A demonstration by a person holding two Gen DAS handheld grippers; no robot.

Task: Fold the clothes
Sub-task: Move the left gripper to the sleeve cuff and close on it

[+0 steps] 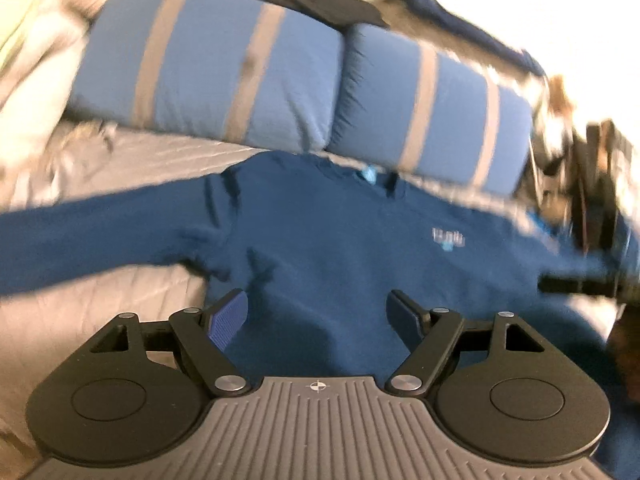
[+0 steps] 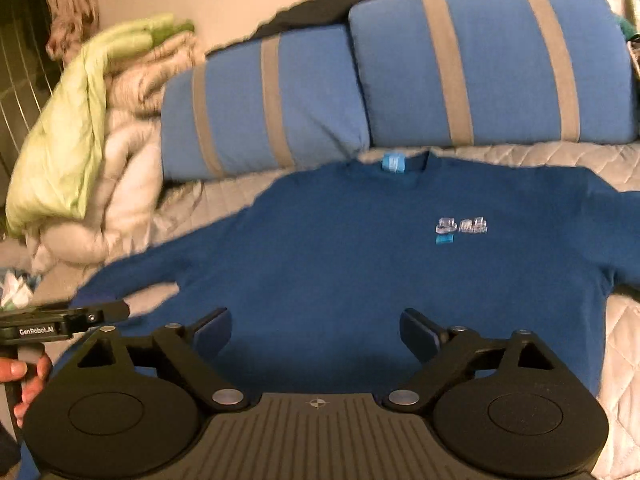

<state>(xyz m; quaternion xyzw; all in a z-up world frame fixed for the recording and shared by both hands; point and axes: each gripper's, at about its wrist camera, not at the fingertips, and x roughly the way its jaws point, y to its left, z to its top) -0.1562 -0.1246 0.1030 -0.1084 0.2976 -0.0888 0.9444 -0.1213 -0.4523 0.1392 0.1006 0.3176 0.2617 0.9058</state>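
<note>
Lying flat and front-up on the quilted bedspread (image 2: pixel 624 320), the blue sweatshirt (image 2: pixel 340 248) spread ahead of and beneath both pairs of fingers, collar toward two striped blue pillows (image 2: pixel 492 68) beyond. The right gripper (image 2: pixel 316 332) hovered over its hem, fingers spread wide, gripping nothing; the left gripper (image 1: pixel 318 312) was likewise splayed and empty above the cloth.

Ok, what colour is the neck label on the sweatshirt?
Light blue neck label, against the darker blue sweatshirt; clearest in the right wrist view.
</note>
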